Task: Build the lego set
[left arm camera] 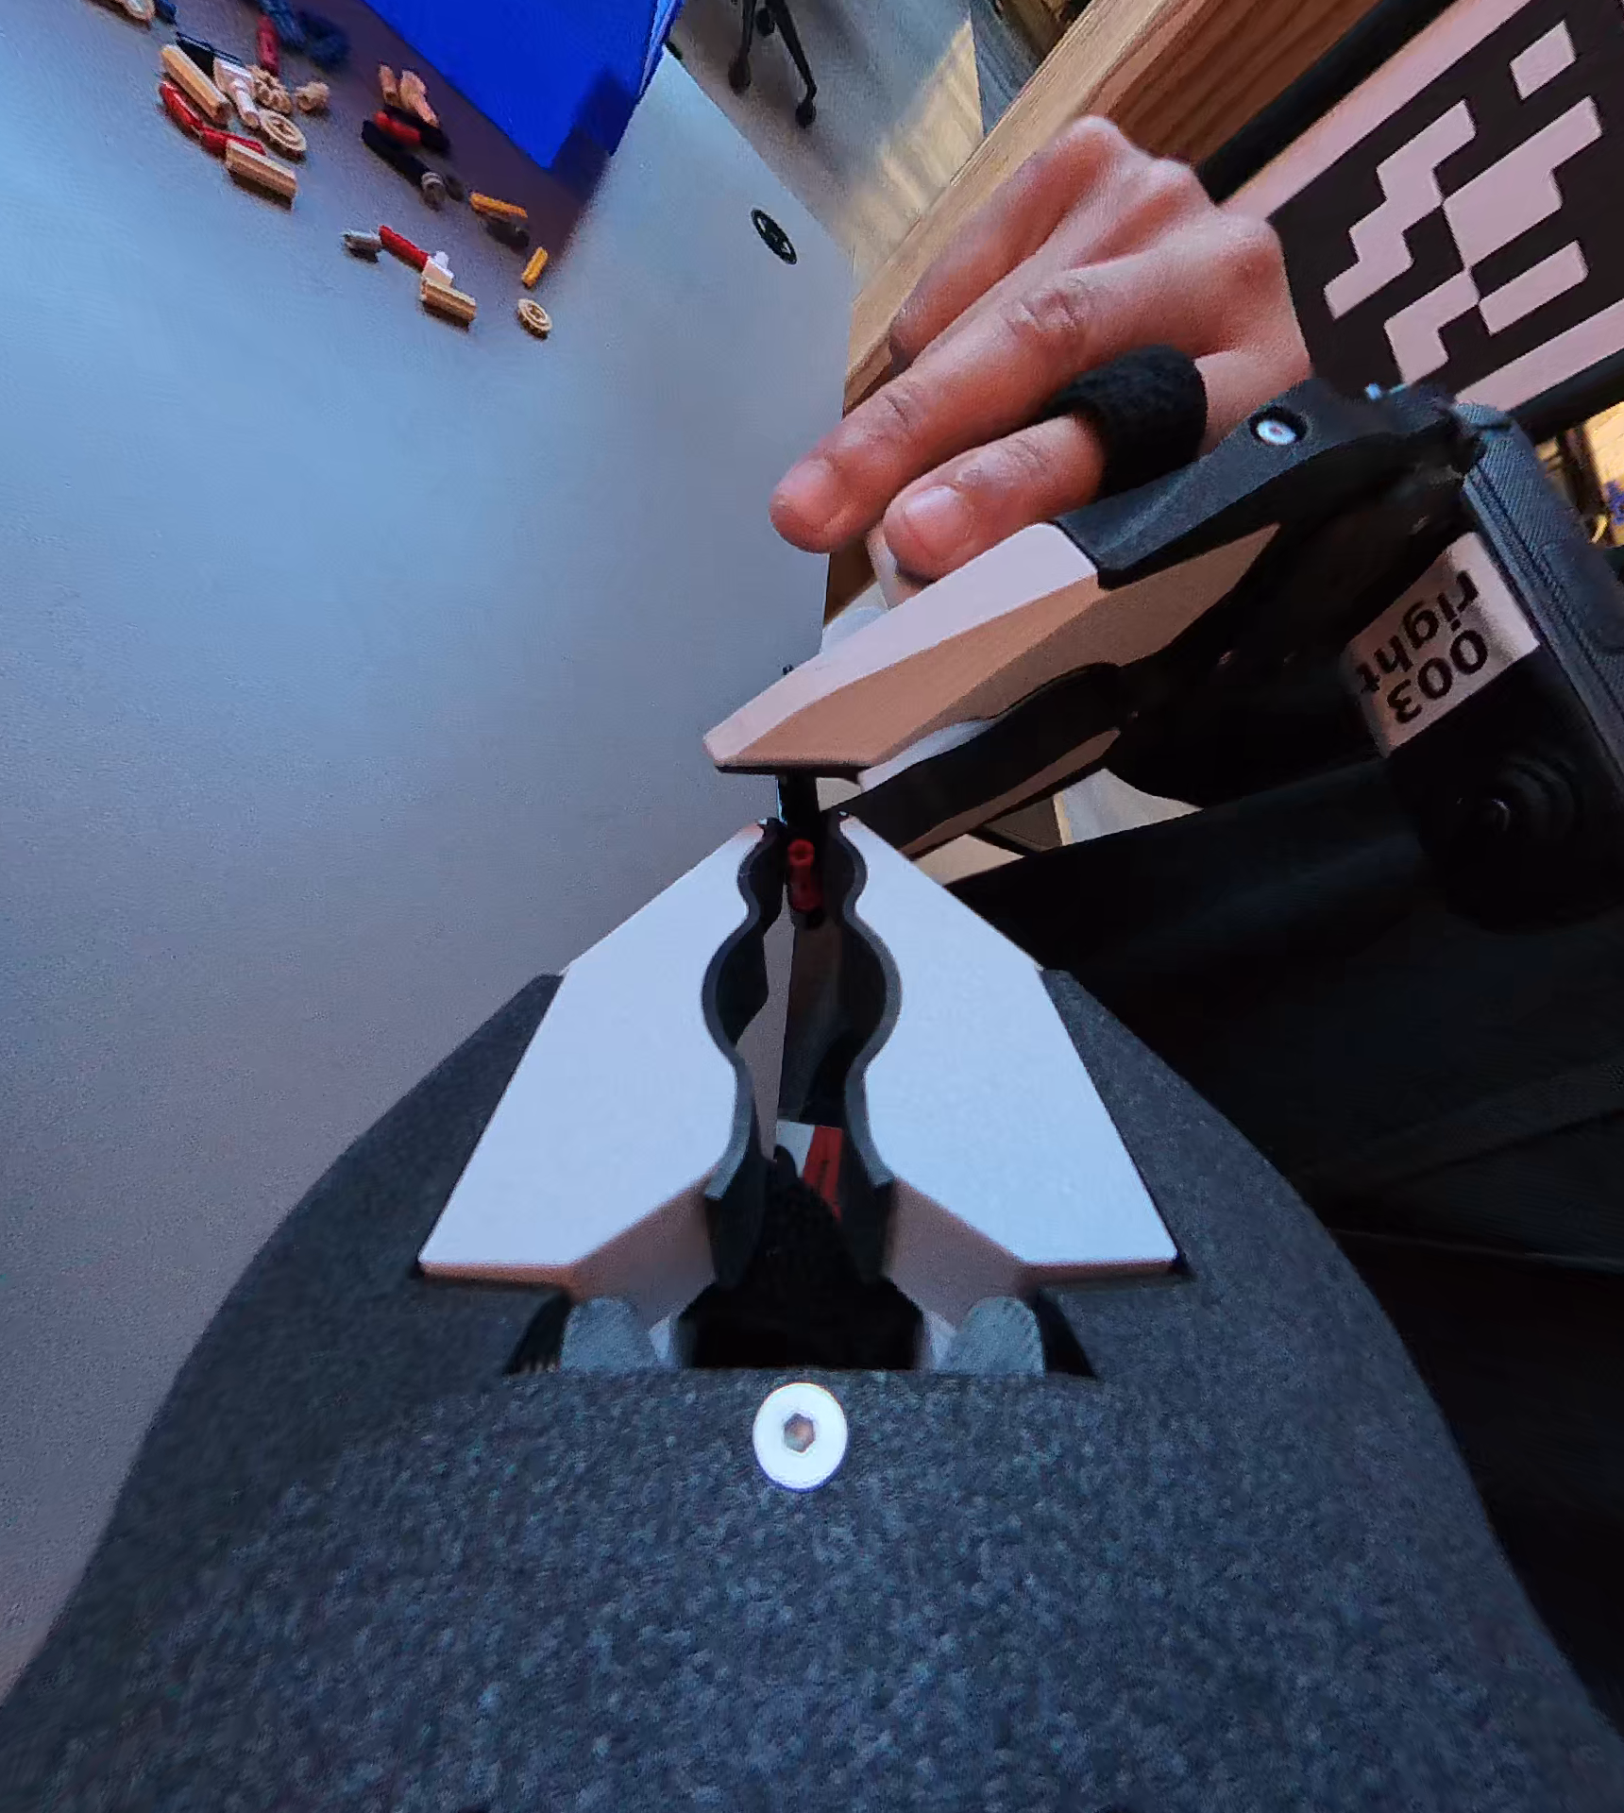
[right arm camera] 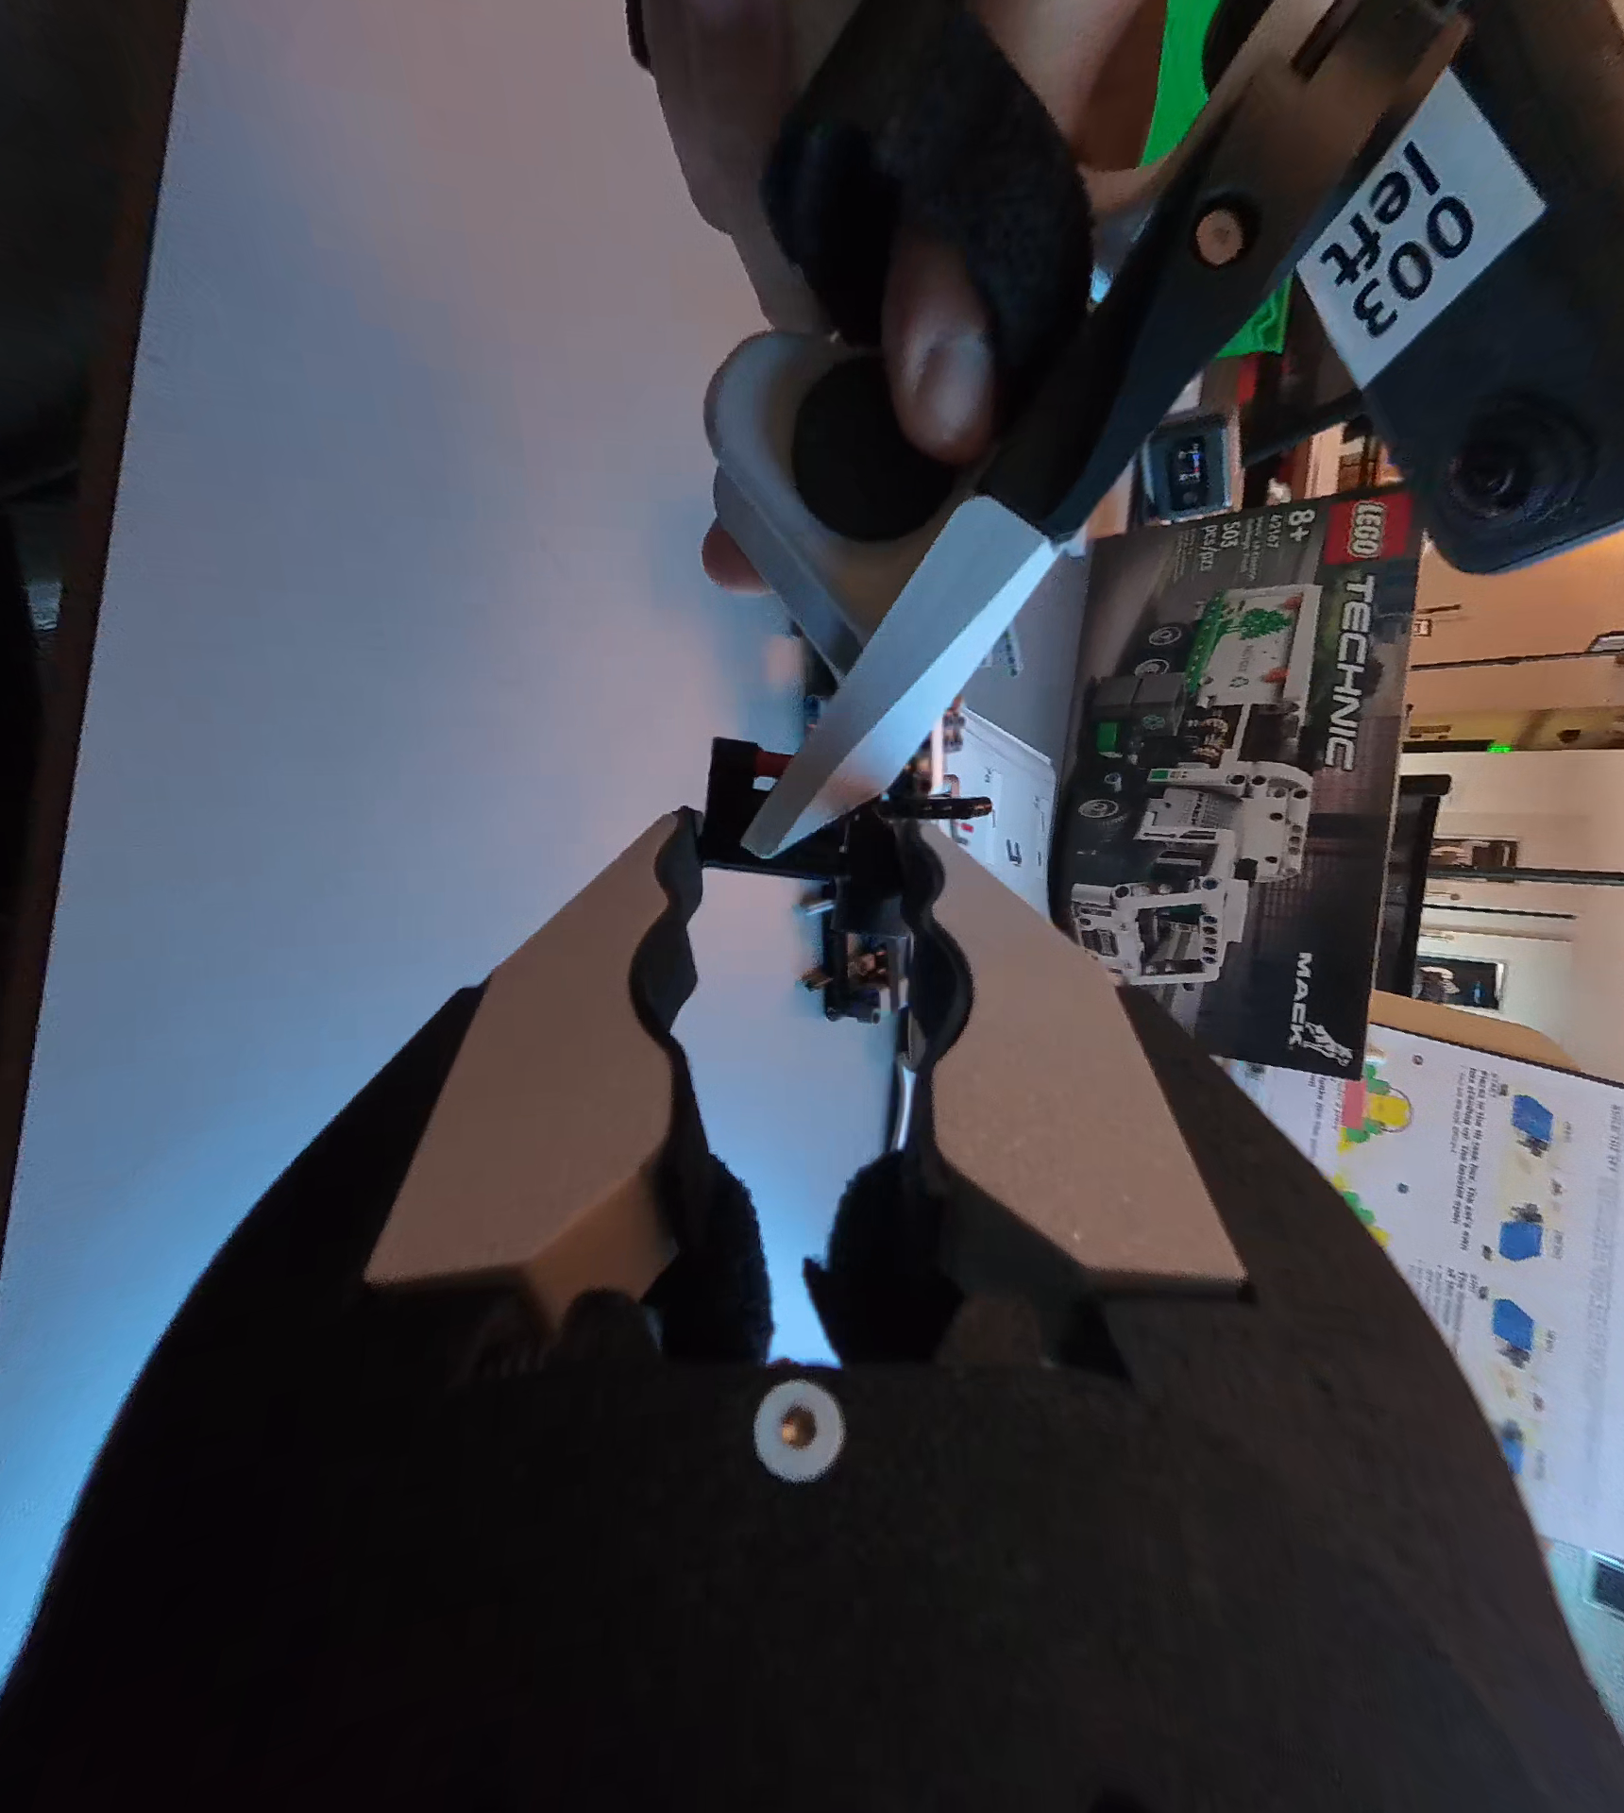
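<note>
The black lego piece (left arm camera: 799,797) (mostly hidden) sits between white fingers (left arm camera: 945,1001).

A white table (left arm camera: 200,785) fills most of the left wrist view, with a pale wooden panel (left arm camera: 1063,128) beyond its far edge and grey floor (left arm camera: 887,108) under chair legs (left arm camera: 774,59); in the right wrist view, warm light falls on distant shelves (right arm camera: 1563,628)
</note>
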A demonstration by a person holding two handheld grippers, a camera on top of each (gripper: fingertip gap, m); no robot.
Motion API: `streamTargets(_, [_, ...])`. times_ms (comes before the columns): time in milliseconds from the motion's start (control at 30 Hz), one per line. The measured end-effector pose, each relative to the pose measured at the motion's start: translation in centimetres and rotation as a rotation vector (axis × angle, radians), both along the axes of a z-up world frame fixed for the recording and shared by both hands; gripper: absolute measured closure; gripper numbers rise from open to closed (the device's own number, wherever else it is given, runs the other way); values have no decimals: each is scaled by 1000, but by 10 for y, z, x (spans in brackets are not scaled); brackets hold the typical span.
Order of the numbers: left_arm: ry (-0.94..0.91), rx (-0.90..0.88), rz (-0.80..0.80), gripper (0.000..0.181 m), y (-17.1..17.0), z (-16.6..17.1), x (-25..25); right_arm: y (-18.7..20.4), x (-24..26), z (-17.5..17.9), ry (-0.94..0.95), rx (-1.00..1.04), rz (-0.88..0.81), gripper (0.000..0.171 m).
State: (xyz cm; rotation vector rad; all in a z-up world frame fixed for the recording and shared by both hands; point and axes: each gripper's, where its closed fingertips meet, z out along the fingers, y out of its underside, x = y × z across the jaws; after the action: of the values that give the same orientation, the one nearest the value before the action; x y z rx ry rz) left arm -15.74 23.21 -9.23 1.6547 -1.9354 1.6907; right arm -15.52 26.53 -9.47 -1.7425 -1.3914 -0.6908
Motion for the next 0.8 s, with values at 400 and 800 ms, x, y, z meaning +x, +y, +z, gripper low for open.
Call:
streamTargets(400, [-14,5,56,175,14,0,3,14,2,0,36,72,6,131])
streamTargets(800, [-26,-38,31,175,5,9,-2,-11,5,25,422,134,-17,117])
